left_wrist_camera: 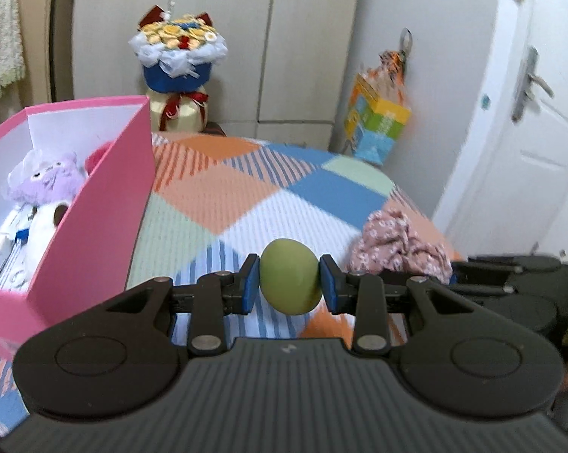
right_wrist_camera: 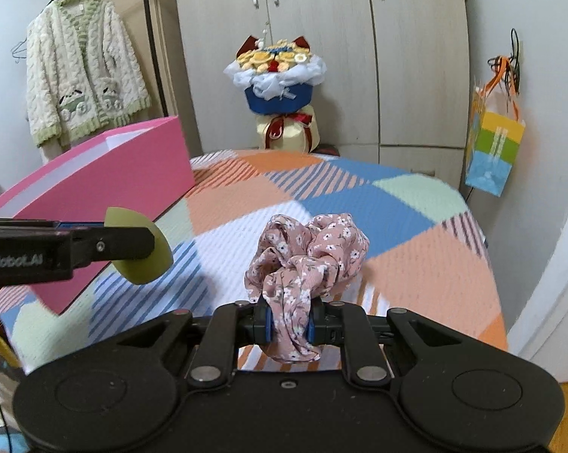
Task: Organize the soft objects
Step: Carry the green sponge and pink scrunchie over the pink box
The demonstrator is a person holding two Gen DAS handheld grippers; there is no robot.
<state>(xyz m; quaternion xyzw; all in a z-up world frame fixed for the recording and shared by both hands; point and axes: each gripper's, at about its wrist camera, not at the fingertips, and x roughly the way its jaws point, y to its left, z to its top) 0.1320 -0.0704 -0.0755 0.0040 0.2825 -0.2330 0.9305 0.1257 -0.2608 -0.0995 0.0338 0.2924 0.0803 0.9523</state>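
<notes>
A box sits on the bed's left side (plush toys inside), bouquet behind.

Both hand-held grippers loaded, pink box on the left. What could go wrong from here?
1. The left hand-held gripper pinches the green soft ball by its sides only; it may squirt out before reaching the pink box.
2. The right hand-held gripper holds the floral scrunchie by one fold; the loose part could snag the box wall.
3. Plush toys already crowd the box.
</notes>
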